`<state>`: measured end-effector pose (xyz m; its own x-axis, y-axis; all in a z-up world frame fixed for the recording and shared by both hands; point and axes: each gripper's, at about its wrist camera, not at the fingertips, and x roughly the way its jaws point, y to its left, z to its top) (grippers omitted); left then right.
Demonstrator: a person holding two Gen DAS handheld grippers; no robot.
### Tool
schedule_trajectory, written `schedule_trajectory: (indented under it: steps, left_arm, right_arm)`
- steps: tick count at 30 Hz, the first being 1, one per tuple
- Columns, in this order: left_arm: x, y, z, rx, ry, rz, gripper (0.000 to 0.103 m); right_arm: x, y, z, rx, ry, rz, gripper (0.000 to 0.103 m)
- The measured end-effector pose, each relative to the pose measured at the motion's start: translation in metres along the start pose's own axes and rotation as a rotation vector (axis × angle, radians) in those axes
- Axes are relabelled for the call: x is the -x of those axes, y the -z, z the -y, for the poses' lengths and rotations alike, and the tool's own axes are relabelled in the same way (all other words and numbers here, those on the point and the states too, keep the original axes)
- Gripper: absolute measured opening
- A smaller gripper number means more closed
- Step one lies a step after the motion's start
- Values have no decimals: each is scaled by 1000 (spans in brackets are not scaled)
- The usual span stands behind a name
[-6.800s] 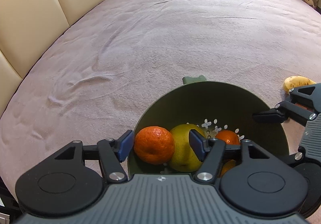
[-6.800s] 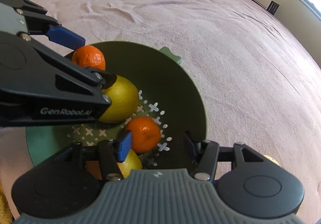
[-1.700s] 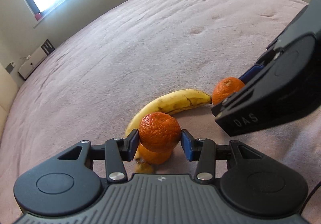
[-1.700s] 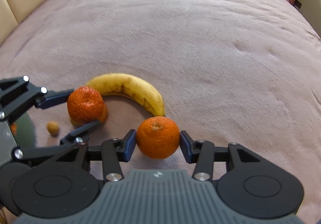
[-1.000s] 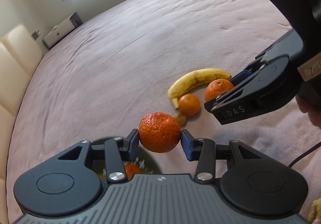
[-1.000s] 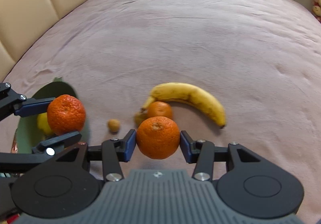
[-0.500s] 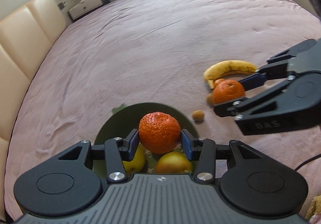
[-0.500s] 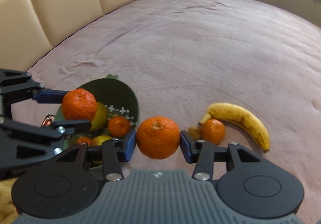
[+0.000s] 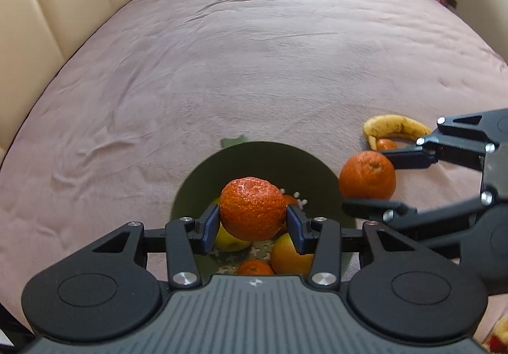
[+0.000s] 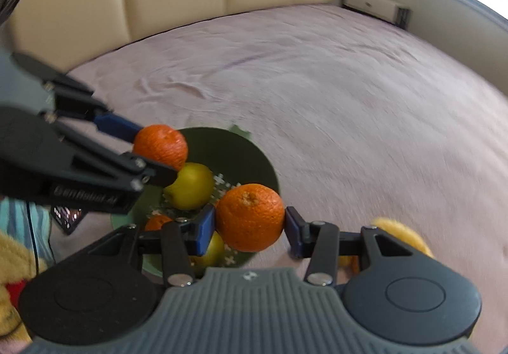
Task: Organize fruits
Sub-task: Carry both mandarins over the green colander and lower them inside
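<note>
L tongs [image 9: 253, 225] pinching rough-skinned orange [image 9: 252, 208], pads tight on both flanks. It hangs over green bowl [image 9: 254, 157], just above the fruit pile: yellow fruit [image 9: 228, 241] below-left of my L pads, small orange [image 9: 254, 267] under them.

R tongs [image 10: 250, 227] pinching smoother orange [image 10: 250, 217], held above bowl's near rim, right of L tongs, not fully over the hollow.

Beyond R tongs on the bed [image 9: 254, 68]: banana [image 9: 395, 128] w/ a small orange [image 9: 384, 144] tucked against it, both not yet collected.

Risks, as I judge:
- bowl already crowded; dropping from height → fruit bounces or rolls over rim onto bed.
- R orange sits near the rim; release here cd tip it outside.
- both tongs close together over one bowl; cd knock each other, jar a grip.
- soft bedding, bowl may tilt if nudged.
</note>
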<state>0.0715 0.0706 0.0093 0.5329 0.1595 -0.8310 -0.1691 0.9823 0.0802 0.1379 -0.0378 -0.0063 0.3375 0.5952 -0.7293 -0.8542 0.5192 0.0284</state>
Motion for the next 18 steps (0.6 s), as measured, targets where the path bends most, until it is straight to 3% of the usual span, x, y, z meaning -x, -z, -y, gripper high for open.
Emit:
schedule_trajectory:
  steps: [7,11,18]
  left_arm:
    - [-9,1,-38,129,60,-39,51]
    - [-14,2,-54,180,74,-53,51]
    - [-35,6,-63,273,175,-114,51]
  right_arm:
    - [-22,-17,-26,177,-25,-38,45]
    - [-40,-24,-32,213,-33,-77,45]
    - [-68,-25,-37,282,4,-147,45]
